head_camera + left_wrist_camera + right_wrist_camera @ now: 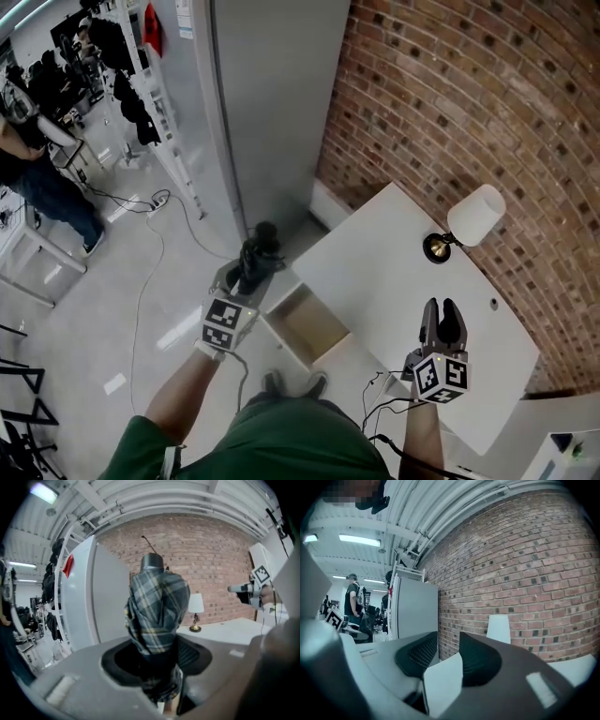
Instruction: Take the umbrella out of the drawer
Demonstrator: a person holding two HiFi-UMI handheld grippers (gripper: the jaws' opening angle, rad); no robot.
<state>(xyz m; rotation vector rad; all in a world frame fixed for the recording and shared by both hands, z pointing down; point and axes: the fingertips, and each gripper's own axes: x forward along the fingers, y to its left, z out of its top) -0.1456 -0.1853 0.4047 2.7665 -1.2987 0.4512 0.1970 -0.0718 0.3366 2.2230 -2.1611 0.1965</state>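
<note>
Left tongs [251, 274] were clenched on the folded plaid umbrella [263, 236], its long axis running straight out ahead of them, clear of the open drawer [305, 326] just to their right and lower, while the right tongs [442, 314] hung slightly parted and empty above the worktop [384, 262].

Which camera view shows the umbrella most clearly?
The left gripper view: the folded plaid umbrella fills the centre, clamped by the left gripper. The head view shows only a small dark shape. The right gripper view does not show it.
</note>
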